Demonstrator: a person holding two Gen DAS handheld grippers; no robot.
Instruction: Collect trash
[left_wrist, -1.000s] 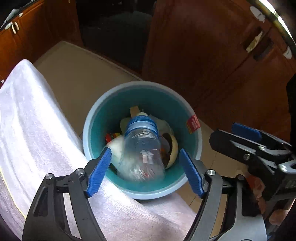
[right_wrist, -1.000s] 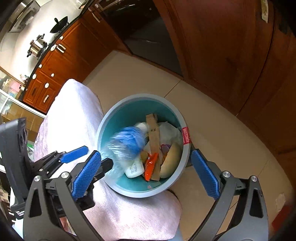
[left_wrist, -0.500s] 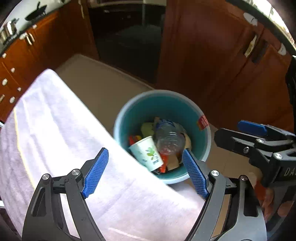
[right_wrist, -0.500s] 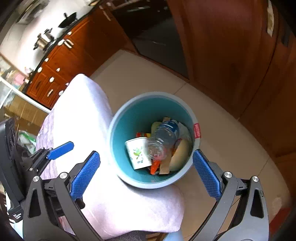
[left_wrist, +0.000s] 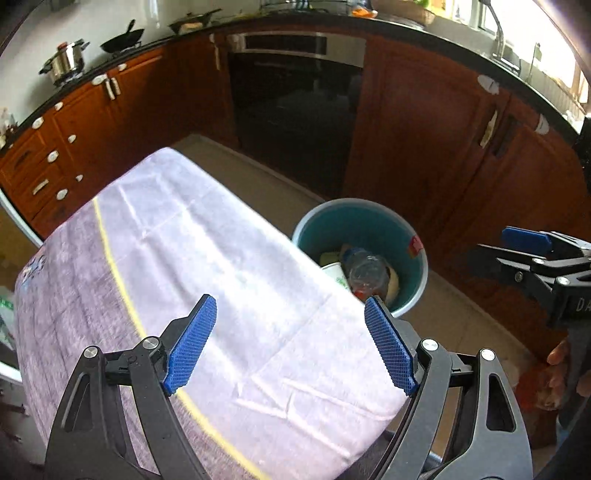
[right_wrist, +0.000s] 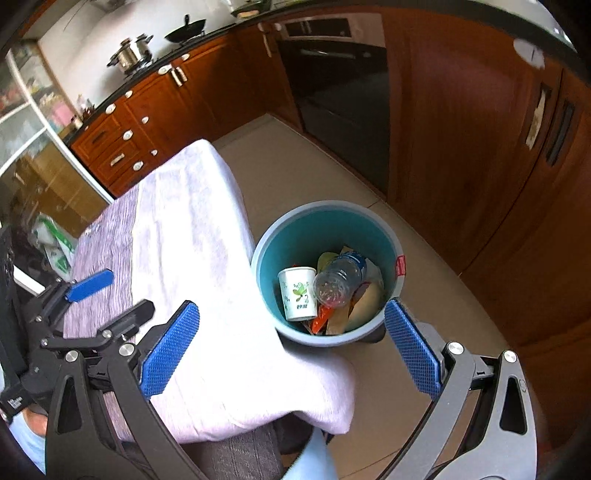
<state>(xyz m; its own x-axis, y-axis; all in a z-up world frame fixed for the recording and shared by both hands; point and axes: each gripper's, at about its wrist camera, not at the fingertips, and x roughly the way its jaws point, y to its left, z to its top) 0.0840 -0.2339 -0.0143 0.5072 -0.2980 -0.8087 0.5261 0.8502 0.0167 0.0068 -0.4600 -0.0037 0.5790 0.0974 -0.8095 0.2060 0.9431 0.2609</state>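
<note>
The trash bin (right_wrist: 391, 236), teal inside with a pale grey-blue rim, stood on the tan tiled floor (right_wrist: 288, 162) right against the corner of the cloth-covered table (right_wrist: 192, 258). Inside it lay a clear plastic bottle (right_wrist: 338, 280) with a blue label, on its side, its base turned up toward your right-hand camera. Just to its left a white paper cup (right_wrist: 297, 293) with a green print rested tilted against the bin wall. Beneath the two you could make out an orange wrapper (right_wrist: 321, 317) and some pale scraps; what those were was too small to tell. A red sticker (right_wrist: 400, 266) sat on the rim's right side.

Your left gripper (left_wrist: 291, 343) hung above the table's pale lilac cloth (left_wrist: 207, 266), its blue pads set wide apart with nothing between them; the jaws had just been opening a little further. From that view the table edge hid part of the bin (left_wrist: 373, 221). Your right gripper (right_wrist: 291, 347) was likewise spread wide and held nothing, one pad over the cloth and the other over the floor beside the bin.

Around all this ran dark wooden cabinets (right_wrist: 480, 147), a black oven door (right_wrist: 343, 92), and a counter carrying a steel pot (right_wrist: 129, 53) and a black pan (right_wrist: 186, 27).
</note>
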